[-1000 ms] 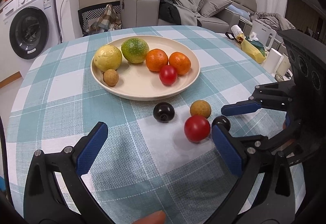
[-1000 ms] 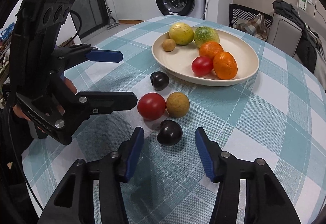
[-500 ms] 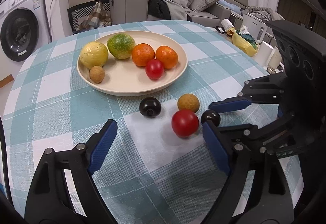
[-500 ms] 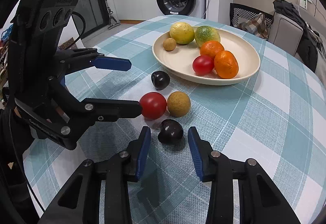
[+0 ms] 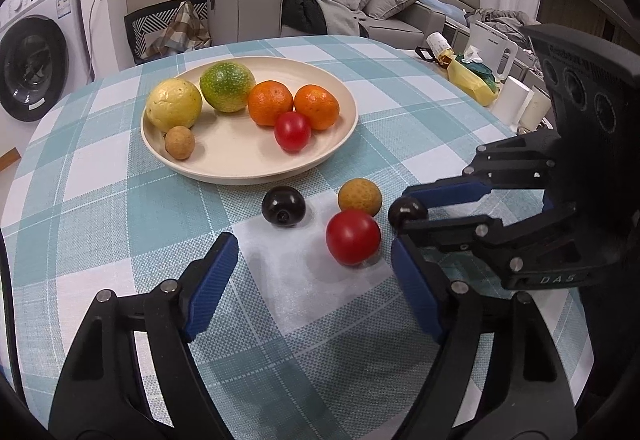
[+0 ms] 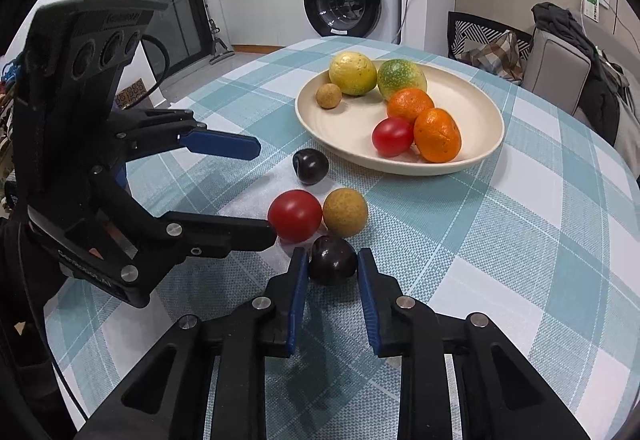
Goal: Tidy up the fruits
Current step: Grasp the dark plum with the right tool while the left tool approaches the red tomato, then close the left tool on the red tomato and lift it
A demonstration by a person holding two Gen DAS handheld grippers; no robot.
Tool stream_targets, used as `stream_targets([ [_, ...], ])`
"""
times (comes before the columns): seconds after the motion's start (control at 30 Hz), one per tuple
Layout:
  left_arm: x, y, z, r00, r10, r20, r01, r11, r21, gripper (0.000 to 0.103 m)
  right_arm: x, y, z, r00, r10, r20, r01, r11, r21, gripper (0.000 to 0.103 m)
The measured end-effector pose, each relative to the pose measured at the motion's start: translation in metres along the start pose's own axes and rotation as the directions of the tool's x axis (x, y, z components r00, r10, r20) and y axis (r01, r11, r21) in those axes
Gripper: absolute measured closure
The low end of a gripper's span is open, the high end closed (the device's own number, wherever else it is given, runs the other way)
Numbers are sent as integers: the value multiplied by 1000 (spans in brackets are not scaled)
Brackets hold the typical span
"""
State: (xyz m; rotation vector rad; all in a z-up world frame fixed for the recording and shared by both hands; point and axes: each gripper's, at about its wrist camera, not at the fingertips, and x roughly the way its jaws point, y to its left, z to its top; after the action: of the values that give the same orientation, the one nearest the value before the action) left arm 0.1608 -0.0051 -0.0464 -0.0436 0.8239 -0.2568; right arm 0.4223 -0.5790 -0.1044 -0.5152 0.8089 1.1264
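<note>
Right gripper (image 6: pixel 333 268): jaws have just been closing and now clamp the near dark plum (image 6: pixel 332 265) on the counter (image 6: pixel 500 240); plate (image 6: pixel 472 156) lies ahead, up and right of it. Left gripper (image 5: pixel 312 276): jaws have just been narrowing but stand apart, empty; red tomato (image 5: pixel 353 237) sits just inside its right finger, nearer this hand.

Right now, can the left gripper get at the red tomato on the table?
Probably yes. The red tomato lies just ahead of the open left gripper, near its right finger. But the right gripper, shut on a dark plum, crowds that side.
</note>
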Motion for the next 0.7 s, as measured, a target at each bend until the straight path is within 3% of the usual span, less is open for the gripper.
stream_targets([
  [0.23, 1, -2, 1, 1000, -8, 1, 8, 1000, 7, 27, -14, -12, 4, 996, -33, 80, 28, 998, 56, 77],
  [0.7, 19, -11, 5, 997, -62, -55, 62, 998, 4, 66, -15, -24, 6, 992, -82, 92, 72, 991, 110, 77],
])
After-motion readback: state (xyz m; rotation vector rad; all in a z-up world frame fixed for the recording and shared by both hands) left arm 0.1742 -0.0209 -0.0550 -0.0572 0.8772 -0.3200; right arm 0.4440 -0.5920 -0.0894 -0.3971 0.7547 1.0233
